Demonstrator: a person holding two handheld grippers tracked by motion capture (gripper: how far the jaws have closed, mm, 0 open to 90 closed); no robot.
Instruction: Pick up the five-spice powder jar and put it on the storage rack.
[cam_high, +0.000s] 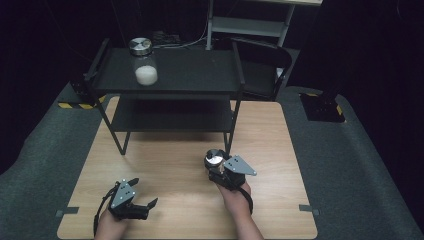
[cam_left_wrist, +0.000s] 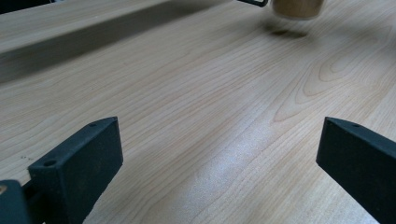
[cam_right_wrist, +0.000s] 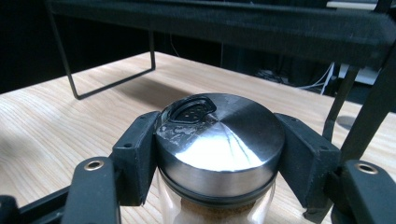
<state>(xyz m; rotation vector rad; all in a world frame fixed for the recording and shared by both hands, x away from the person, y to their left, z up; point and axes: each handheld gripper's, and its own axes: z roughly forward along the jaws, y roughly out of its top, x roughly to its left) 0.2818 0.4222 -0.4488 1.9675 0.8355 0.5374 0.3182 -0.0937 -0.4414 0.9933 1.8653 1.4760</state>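
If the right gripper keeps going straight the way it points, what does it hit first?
Probably the black rack's front right leg, just ahead and slightly right of the right gripper, which is shut on the shaker jar. Depth is unclear; it might pass left, under the lower shelf.

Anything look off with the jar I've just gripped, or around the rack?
The shaker jar in the right hand-held gripper has scuffed, smeared residue on its steel lid beside the shaker opening. The jar on the rack stands upright; nothing spilled.

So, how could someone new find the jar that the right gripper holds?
Start at the wooden table and go to the front right leg of the black shelf rack. Just before it, the right gripper is clamped on a jar. Unlike the white-filled jar on the rack, it holds brown powder.
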